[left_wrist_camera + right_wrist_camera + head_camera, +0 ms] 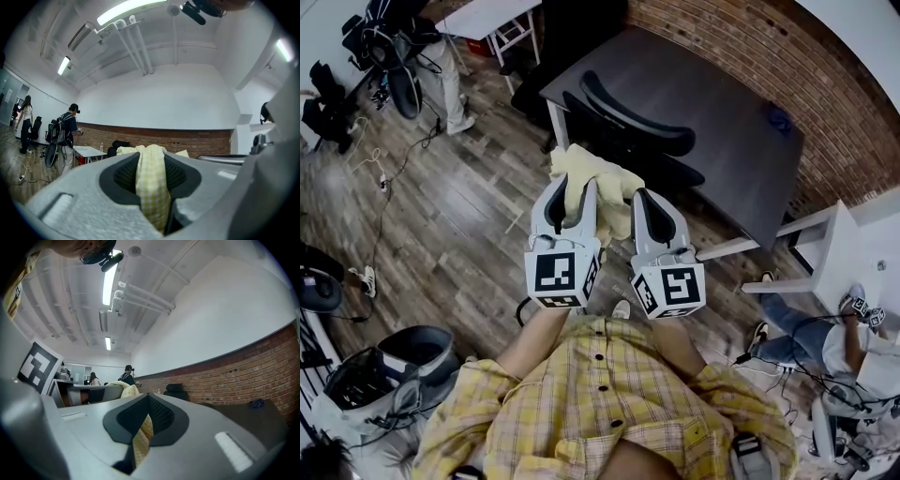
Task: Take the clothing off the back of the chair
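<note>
A pale yellow checked garment (pixel 592 183) hangs bunched between my two grippers, held in the air on the near side of the black office chair (pixel 637 122). The chair's curved back shows bare beyond it. My left gripper (pixel 569 204) is shut on a fold of the cloth (pixel 151 180), which runs up between its jaws. My right gripper (pixel 634 214) is shut on another fold (pixel 140 439). In the left gripper view the left gripper (pixel 153 206) points level toward a brick wall. The right gripper (pixel 143 430) also points level.
A dark table (pixel 741 141) stands behind the chair against the brick wall (pixel 741 47). A white table (pixel 830 248) is at the right, with a seated person's legs (pixel 787 328) below it. Another person (pixel 445 75) stands far left. Bags (pixel 412 361) and cables lie on the wooden floor.
</note>
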### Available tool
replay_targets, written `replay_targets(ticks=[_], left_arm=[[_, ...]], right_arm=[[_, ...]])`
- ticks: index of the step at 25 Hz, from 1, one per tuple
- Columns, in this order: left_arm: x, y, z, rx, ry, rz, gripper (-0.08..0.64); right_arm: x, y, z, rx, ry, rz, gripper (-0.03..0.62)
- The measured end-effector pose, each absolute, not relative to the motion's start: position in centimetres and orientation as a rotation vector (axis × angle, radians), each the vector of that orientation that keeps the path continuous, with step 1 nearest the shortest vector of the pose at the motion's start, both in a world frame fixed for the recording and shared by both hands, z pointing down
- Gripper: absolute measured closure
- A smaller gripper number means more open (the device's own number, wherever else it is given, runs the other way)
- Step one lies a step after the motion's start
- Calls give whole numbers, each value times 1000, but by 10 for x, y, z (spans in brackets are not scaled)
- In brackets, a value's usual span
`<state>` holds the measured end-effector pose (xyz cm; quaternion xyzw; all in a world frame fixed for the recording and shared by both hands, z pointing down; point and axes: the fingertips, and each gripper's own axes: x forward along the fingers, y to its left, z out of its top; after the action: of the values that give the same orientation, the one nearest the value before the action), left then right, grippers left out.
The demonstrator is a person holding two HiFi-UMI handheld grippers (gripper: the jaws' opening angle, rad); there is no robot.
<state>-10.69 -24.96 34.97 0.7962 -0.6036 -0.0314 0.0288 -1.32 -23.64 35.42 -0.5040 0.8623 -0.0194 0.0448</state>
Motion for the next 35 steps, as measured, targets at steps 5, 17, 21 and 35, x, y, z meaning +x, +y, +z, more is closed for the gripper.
replay_targets(ticks=[5,17,21,35], left_arm=[[-104,-241,356,2452,-1884,-87,443],[-114,-231,377,2433,-1924,-80,443],[-117,-222,383,2428,-1937,-67,443],[-126,-222,401,2434,-1931,-60,442]], right_arm=[[-13,-234,360,-1536,2632,-82,587],[-23,-229,368,-1510,2663,-68,588],[-31,-221,371,-1507,2669,-51,588],[-43,-223,393,-1545,2670,-54,589]])
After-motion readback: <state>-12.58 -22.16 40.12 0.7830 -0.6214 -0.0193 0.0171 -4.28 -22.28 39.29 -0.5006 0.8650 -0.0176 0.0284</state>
